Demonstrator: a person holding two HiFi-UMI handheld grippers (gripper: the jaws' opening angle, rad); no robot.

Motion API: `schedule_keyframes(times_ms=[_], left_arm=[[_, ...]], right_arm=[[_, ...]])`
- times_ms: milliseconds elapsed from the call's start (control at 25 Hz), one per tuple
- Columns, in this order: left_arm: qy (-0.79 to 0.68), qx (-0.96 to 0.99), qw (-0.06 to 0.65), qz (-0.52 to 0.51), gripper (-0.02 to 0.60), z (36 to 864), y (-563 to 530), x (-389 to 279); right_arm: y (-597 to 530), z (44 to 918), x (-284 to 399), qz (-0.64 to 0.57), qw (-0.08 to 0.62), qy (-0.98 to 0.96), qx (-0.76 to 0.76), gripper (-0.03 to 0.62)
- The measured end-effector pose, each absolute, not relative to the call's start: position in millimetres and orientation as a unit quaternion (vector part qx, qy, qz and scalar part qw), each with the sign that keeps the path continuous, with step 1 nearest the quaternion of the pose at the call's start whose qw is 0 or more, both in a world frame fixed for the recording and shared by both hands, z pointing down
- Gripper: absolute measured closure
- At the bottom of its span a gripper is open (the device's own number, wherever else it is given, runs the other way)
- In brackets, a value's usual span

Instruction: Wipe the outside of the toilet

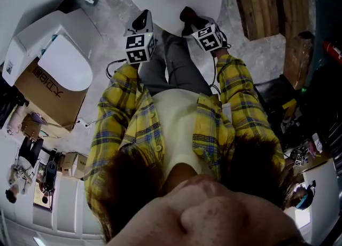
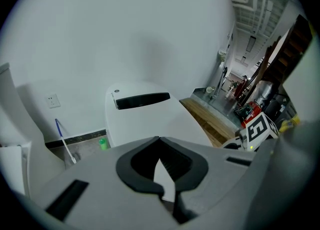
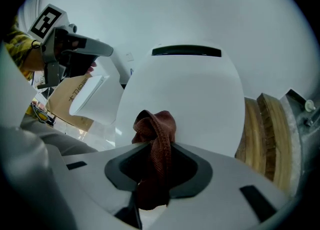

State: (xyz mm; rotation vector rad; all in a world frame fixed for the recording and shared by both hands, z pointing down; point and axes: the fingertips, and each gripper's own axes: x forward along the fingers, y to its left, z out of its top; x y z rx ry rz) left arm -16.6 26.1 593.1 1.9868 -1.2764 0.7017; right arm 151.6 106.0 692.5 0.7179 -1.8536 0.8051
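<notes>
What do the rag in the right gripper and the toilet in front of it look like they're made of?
The cloth looks like reddish-brown woven fabric, perhaps microfibre or terry: a ribbed weave shows, it bunches in soft folds, and it is matte. The toilet is smooth and white with a soft sheen. Its lid is probably plastic or glazed ceramic; the look leaves that open.

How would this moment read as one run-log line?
right gripper: shut on red-brown cloth, over toilet lid | left gripper: shut, empty | cloth-lid contact: unclear
</notes>
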Motion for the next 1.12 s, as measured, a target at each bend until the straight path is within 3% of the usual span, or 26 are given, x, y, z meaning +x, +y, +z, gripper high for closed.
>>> schedule_keyframes(times_ms=[1120], left_arm=[[-0.486, 0.764, 0.326, 0.271, 0.580, 589, 12, -13]], right_arm=[[12, 702, 270, 0.283, 0.521, -0.699, 0.400, 0.471]])
